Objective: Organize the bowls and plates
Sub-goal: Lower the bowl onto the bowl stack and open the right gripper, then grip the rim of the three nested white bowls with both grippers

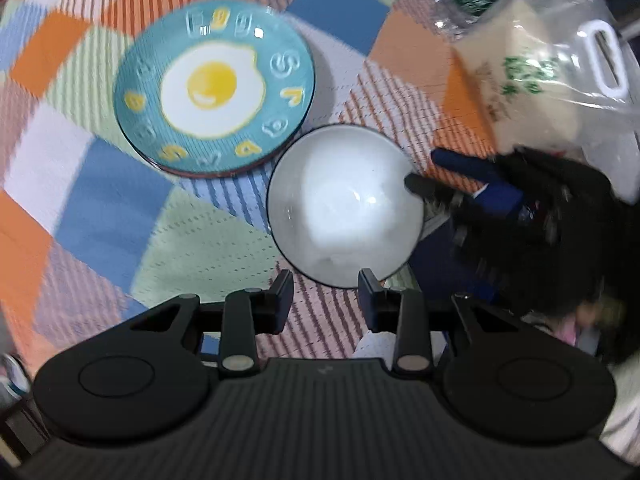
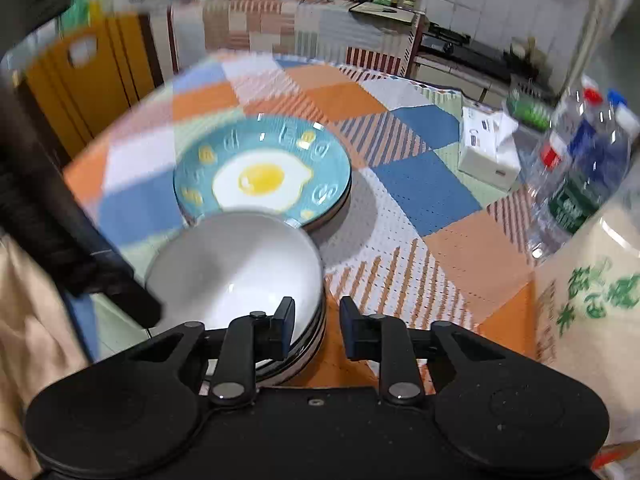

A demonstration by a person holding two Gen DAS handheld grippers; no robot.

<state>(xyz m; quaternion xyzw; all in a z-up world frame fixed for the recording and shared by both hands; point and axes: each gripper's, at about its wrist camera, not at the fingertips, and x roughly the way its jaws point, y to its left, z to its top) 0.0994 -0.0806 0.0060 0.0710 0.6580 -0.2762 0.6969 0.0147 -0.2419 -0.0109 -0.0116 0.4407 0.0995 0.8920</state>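
**Bowls and plates side by side, both tools released**

In the left wrist view, the white bowl (image 1: 344, 206) sits in the middle of the frame on the patchwork cloth of the counter (image 1: 100, 220). The blue plate with a fried egg picture (image 1: 214, 90) lies in the upper left, just beside the bowl. The left tool (image 1: 326, 286) is at the lower middle, its jaws apart with nothing between them, near the bowl's lower rim. The right tool (image 1: 424, 178) shows blurred at the right of the bowl, one dark finger over the rim.

In the right wrist view, the right tool (image 2: 318, 326) stands with jaws apart and not pressing; the rim of the bowl stack (image 2: 240, 272) lies between them. The plate (image 2: 262, 176) is above the bowls. A tissue box (image 2: 486, 148) and water bottles (image 2: 580, 172) are at the right.
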